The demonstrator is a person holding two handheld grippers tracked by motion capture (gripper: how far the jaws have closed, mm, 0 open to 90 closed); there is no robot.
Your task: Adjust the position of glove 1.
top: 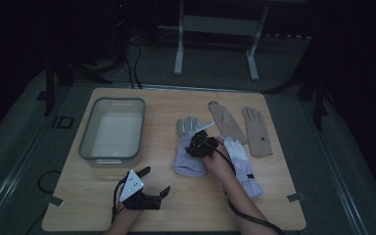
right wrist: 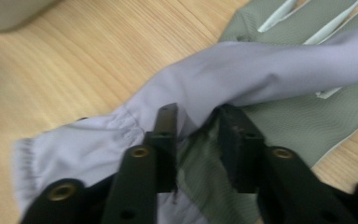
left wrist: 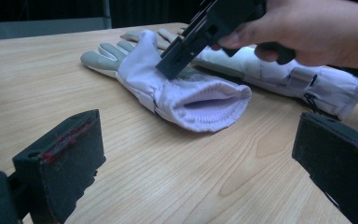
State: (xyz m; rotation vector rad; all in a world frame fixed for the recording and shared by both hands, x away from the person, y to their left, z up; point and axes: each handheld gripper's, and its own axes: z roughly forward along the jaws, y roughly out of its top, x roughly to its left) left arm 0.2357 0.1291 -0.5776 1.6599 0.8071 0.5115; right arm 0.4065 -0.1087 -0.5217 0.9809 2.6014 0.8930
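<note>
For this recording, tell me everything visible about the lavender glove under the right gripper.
The lavender glove is soft pale-purple fabric with a grey palm and grey fingertips and a ribbed, gathered cuff that gapes open toward the person. It lies flat on the wooden table, beside its white-and-lavender mate. The right gripper bears down on its middle, a fold of the fabric standing between the parted black fingers; whether they pinch it is unclear.
</note>
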